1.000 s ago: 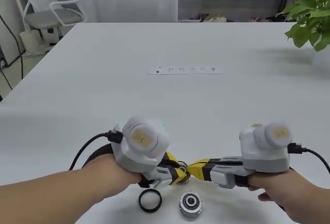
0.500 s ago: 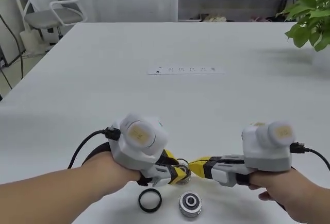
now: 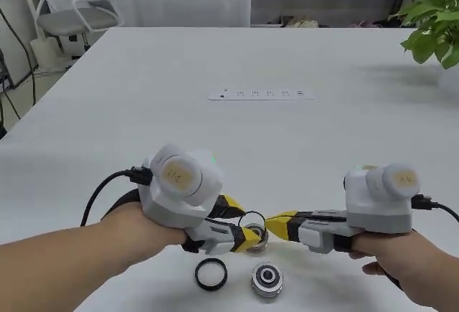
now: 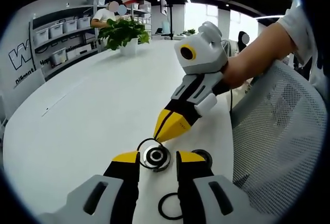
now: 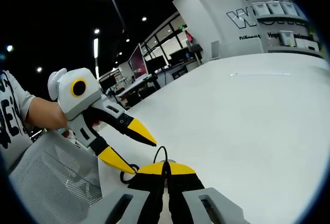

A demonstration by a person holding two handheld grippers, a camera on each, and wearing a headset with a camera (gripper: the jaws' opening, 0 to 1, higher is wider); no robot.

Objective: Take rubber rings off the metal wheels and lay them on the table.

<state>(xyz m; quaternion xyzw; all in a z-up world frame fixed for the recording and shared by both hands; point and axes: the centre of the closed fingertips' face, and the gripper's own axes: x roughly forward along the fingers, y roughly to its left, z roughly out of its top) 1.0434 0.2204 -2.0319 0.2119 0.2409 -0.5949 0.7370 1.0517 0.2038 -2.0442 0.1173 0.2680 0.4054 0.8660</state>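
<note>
Head view looks down at table [image 3: 215, 147]; gripper views low, close, facing each other across wheel [image 4: 156, 157].

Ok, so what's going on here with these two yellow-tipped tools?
A person holds a tool in each hand at a white table. The left tool grips a metal wheel. The right tool is shut on that wheel's rubber ring, which is pulled partly off into a loop. A loose ring and a bare wheel lie nearby, so one looks already done.
</note>
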